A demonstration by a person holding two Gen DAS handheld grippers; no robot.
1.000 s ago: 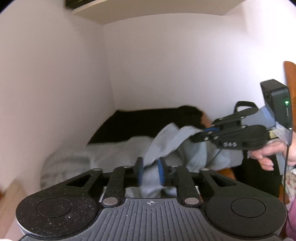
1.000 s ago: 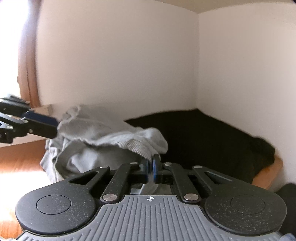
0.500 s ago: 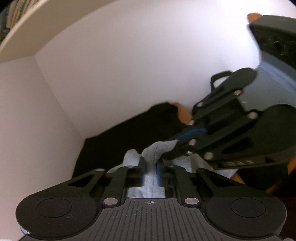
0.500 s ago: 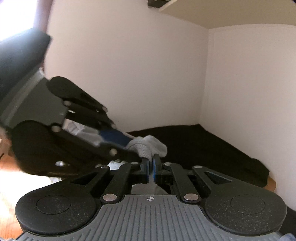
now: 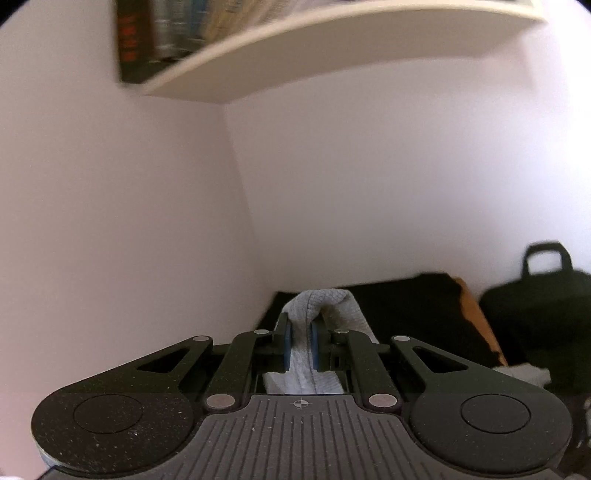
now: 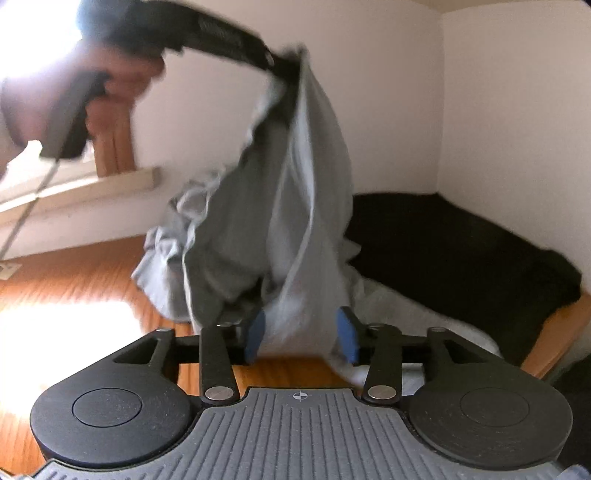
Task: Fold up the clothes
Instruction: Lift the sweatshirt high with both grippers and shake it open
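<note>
Overhead, bookshelf (image 5: 332, 48), left tool (image 5: 300, 341) clamped on grey garment (image 6: 295, 221), right tool (image 6: 301, 334) apart (just opened), black bag (image 5: 539, 306) nearby

Blurred books (image 5: 177, 33), titles unreadable.

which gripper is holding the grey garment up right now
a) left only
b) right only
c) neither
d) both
a: the left gripper has its jaws pinched on the grey garment and lifts it, while the right gripper has just been opening, its blue pads standing apart around the hanging cloth.
</note>
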